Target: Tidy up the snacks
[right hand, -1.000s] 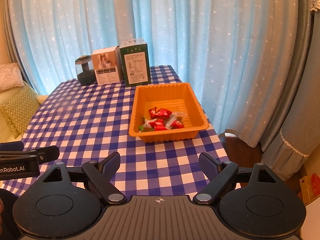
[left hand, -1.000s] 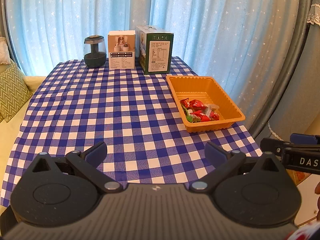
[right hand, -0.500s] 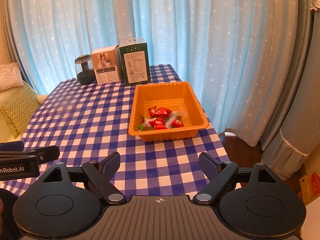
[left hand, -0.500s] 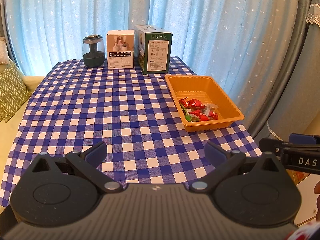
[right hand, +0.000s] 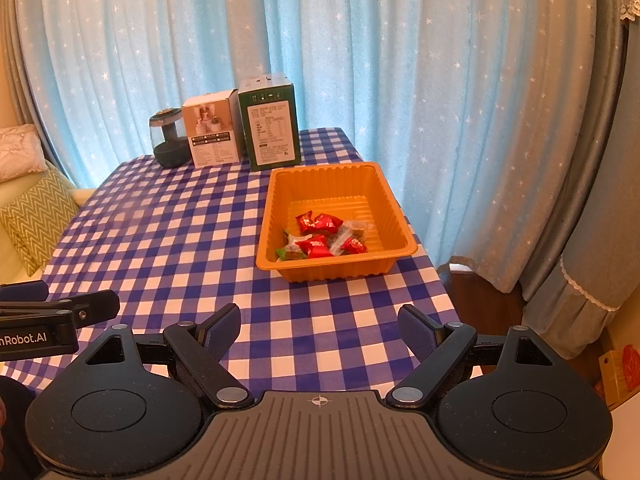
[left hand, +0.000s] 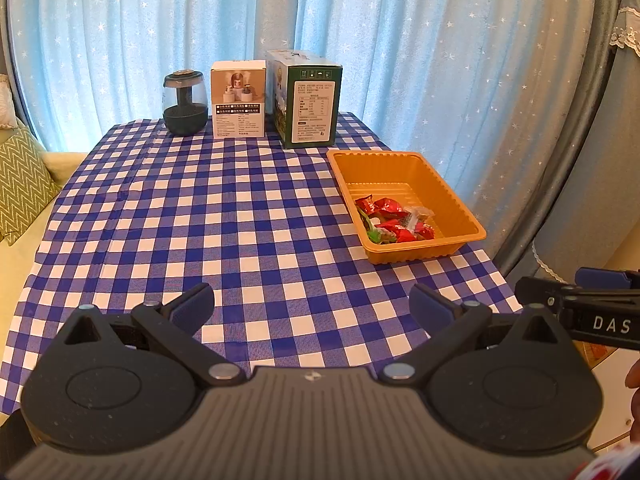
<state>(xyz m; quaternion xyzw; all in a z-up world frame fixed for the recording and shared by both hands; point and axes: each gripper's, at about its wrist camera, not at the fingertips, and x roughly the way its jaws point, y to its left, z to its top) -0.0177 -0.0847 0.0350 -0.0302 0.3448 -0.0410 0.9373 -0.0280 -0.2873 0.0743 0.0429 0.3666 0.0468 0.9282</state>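
While both hover over the checked table:
tray [right hand: 394, 236]: beyond right gripper [right hand: 319, 330]; snacks [right hand: 320, 236] inside;
grippers: left gripper [left hand: 312, 308] likewise wide apart, empty

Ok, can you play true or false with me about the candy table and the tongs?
1. The wrapped candies lie inside the orange tray. True.
2. The right tongs are pinching a candy. False: they are open with nothing between them.
3. The green box lies flat. False: it stands upright beside the white box.
4. The left tongs are open. True.
5. The tablecloth is red. False: it is blue and white checked.
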